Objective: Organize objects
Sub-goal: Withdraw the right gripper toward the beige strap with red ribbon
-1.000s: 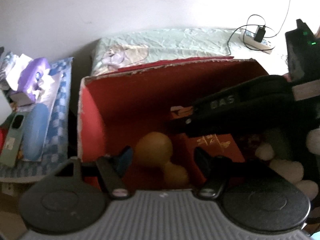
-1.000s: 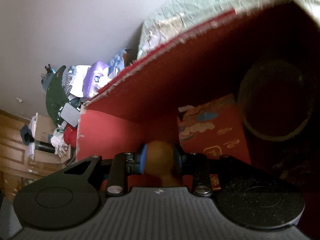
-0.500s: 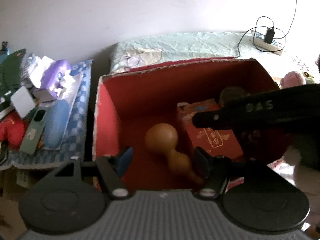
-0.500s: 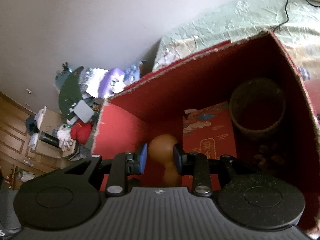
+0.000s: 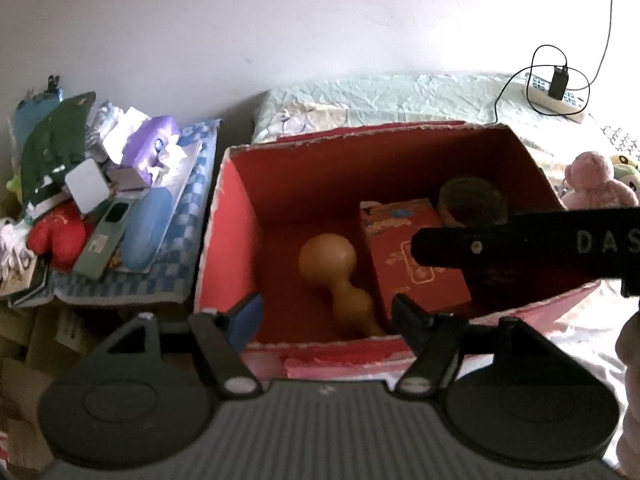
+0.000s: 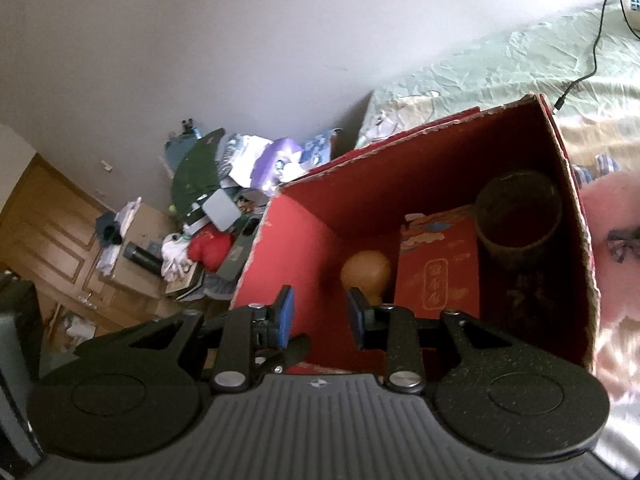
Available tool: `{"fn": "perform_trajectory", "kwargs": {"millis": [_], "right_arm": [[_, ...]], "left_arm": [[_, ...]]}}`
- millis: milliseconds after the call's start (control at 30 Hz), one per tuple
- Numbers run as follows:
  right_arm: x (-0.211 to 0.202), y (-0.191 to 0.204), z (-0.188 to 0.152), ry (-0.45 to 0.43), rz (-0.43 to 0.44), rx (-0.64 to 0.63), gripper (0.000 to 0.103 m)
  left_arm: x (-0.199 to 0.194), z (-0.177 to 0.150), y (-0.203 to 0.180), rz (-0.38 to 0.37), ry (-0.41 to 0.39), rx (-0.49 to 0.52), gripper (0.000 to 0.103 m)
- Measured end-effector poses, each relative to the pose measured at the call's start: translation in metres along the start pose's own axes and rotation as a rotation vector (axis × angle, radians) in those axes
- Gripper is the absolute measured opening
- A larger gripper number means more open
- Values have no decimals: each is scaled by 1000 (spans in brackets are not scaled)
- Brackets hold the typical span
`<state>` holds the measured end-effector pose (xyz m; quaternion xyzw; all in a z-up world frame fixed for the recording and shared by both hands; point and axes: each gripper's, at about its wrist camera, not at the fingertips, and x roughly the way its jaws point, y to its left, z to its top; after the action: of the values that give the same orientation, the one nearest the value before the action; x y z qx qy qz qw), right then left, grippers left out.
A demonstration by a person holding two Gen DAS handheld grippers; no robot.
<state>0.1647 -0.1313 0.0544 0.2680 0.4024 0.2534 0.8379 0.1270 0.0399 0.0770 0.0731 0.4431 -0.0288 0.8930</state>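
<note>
Clutter (image 5: 100,200) of boxes, cloth and packets piles up at the left, just beside the red box (image 5: 228,232), whose torn rim stands open upward. Inside it, left to right: a tan gourd (image 5: 332,268) lying on the floor of the box with bare red floor to its left, a red packet (image 5: 416,260) leaning against it, and a dark round cup (image 5: 472,200) in the far right corner. The left gripper (image 5: 326,314) hangs over the near rim, jaws spread and just widened, nothing between them. The right gripper (image 6: 320,312) hovers above the near wall, jaws partly apart, empty. Pink plush (image 5: 592,184) lies right of the box.
</note>
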Motion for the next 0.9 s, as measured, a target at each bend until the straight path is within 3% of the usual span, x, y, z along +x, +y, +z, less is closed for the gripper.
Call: {"fn": "perform_trajectory", "kwargs": {"millis": [500, 900], "right_arm": [[-32, 3, -32, 30, 71, -68, 33], [-37, -3, -58, 76, 72, -63, 33]], "left_arm": [[-28, -28, -11, 63, 9, -81, 75], [-32, -60, -14, 82, 58, -145, 83]]}}
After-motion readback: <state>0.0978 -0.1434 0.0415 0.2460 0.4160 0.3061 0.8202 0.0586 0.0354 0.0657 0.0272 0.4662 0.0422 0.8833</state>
